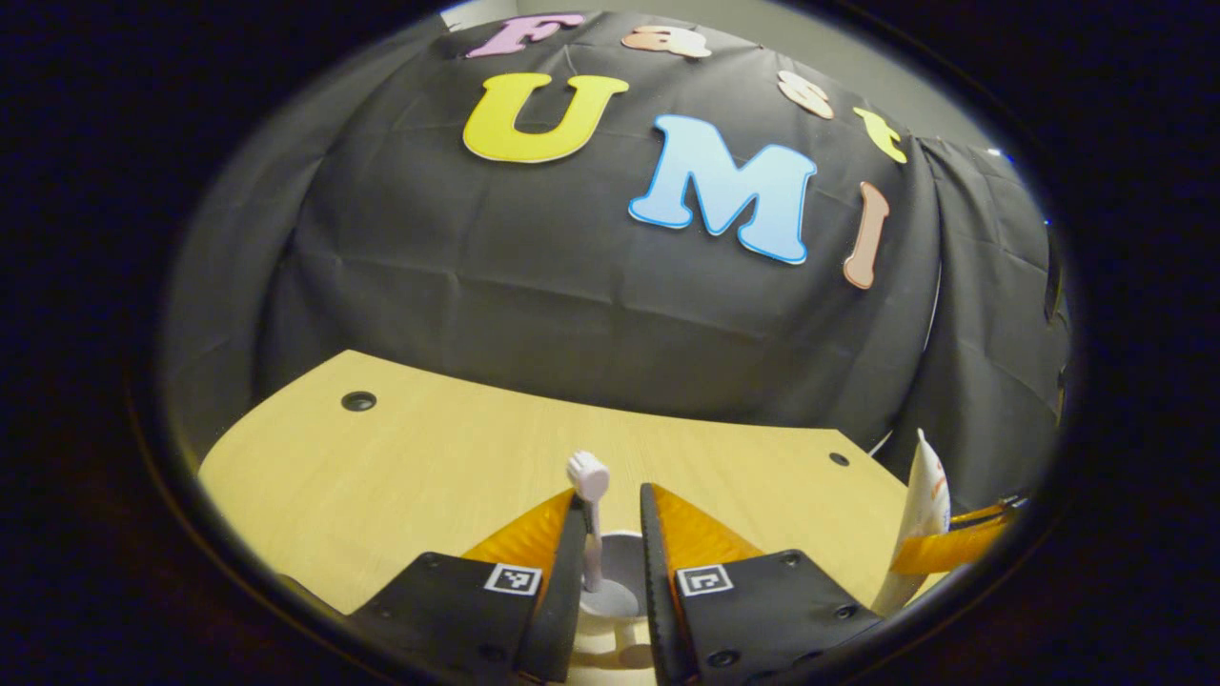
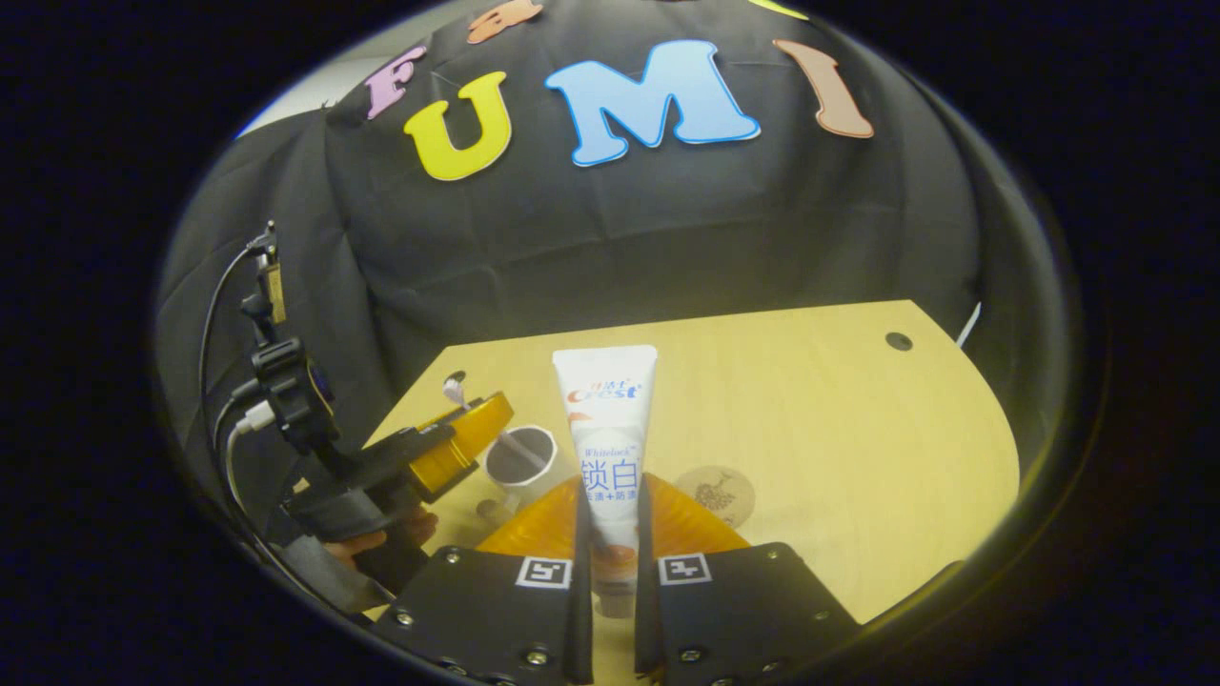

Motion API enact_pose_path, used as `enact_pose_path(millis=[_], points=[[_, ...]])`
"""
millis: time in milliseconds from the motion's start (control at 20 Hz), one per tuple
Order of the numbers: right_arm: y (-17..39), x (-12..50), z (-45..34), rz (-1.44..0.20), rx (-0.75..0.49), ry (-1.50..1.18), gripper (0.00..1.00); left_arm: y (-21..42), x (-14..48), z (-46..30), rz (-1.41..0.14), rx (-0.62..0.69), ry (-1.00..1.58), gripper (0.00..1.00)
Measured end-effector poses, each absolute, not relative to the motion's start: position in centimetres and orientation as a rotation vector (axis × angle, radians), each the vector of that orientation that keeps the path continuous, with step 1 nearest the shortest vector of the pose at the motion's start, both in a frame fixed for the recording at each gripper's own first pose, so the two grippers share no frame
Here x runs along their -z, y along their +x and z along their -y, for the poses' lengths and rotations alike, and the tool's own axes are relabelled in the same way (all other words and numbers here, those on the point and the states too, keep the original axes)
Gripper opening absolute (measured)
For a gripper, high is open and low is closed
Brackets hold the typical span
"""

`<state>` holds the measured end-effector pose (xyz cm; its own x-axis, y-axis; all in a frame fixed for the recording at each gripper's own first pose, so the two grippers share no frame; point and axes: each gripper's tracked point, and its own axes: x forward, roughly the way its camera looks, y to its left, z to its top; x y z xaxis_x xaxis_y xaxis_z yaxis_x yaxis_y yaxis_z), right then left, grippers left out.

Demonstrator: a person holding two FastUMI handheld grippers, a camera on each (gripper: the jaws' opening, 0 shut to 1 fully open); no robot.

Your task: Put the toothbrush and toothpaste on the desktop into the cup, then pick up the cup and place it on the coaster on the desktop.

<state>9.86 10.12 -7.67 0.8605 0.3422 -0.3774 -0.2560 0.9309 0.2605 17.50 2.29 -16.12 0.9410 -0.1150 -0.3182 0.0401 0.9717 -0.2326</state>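
A white toothbrush point(image 1: 591, 495) stands head up in the white cup point(image 1: 624, 548), between the fingers of my left gripper point(image 1: 613, 495). It leans by the left finger, with a gap to the other finger, so this gripper is open. My right gripper point(image 2: 610, 519) is shut on the white toothpaste tube point(image 2: 605, 410), held upright with its cap down above the table. From there the cup point(image 2: 519, 455) sits just left of the tube and the round brown coaster point(image 2: 715, 494) just right of it. The left gripper point(image 2: 467, 429) hovers at the cup.
The light wooden table point(image 2: 820, 429) has a small dark hole point(image 2: 898, 340) near its far right corner and another point(image 1: 358, 401) at the far left. A hand point(image 2: 381, 545) holds the left gripper. The toothpaste point(image 1: 925, 505) rises at the right edge of the left gripper view.
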Motion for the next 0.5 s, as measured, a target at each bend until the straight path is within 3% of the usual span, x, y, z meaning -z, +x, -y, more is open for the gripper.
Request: enact_pose_path(millis=[150,500], points=[[11.1,6.3,-11.8,-0.405,-0.351,0.191,0.18,16.5,15.7,-3.1,-0.338,0.059,-0.233,0.86],[14.0,4.1,-15.5,-0.346,-0.415,0.231,0.18,13.8,14.7,-5.0,-0.343,0.025,-0.256,0.87]])
